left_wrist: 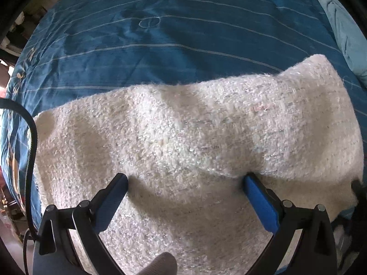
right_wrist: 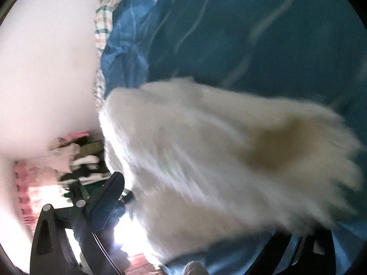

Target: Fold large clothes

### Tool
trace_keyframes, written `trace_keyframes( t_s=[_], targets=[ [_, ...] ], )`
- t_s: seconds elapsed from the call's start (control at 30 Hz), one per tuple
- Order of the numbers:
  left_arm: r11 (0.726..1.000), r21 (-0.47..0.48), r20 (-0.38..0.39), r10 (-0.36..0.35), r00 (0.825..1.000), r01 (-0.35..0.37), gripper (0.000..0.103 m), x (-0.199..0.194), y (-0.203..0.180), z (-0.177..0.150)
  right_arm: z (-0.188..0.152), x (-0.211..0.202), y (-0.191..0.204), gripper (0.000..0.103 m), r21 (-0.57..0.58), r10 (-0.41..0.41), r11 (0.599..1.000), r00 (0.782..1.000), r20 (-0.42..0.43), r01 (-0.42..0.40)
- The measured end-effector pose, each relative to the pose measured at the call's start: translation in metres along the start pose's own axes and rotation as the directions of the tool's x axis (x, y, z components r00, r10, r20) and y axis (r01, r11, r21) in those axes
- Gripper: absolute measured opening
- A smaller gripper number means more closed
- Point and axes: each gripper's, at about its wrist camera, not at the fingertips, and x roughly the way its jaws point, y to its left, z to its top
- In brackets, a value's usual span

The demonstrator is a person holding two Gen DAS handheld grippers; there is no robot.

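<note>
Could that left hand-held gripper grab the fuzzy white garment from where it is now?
Probably yes. The left hand-held gripper is open right over the white fuzzy garment, fingers spread on the fabric with nothing between them.

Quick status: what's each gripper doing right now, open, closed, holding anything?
Left gripper: open, jaws spread wide over the white fuzzy garment, gripping nothing.
Right gripper: cannot be told; the picture is blurred and the garment covers one finger.

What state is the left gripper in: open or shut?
Open. In the left wrist view the left gripper has its two fingers spread wide above the white garment on the blue bedspread, gripping nothing.
</note>
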Motion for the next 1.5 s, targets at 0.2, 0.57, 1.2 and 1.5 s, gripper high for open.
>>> trace_keyframes(
  t_s=[0.2, 0.57, 1.2, 1.5],
  targets=[
    [0.999, 0.026, -0.008, -0.025, 1.0, 0.026, 0.103, 0.004, 0.006, 0.007, 0.006, 0.01, -0.003, 0.094, 0.003, 0.177, 0.984, 0.984, 0.01, -0.177],
    [0.998, 0.046, 0.016, -0.051, 0.999, 0.05, 0.103, 0.009, 0.017, 0.011, 0.017, 0.052, 0.038, 0.04, -0.159, 0.196, 0.968, 0.98, -0.022, -0.197],
    [0.937, -0.225, 0.101, -0.249, 0.963, 0.266, 0.103, -0.018, 0.148, -0.02, -0.13, 0.061, 0.26, 0.031, -0.692, -0.016, 0.721, 0.998, -0.064, -0.033],
    [0.825, -0.551, 0.164, -0.041, 0.986, 0.125, 0.103, -0.098, 0.358, -0.167, -0.309, 0.197, 0.32, 0.03, -0.839, -0.206, 0.533, 0.945, -0.256, -0.111]
  ],
)
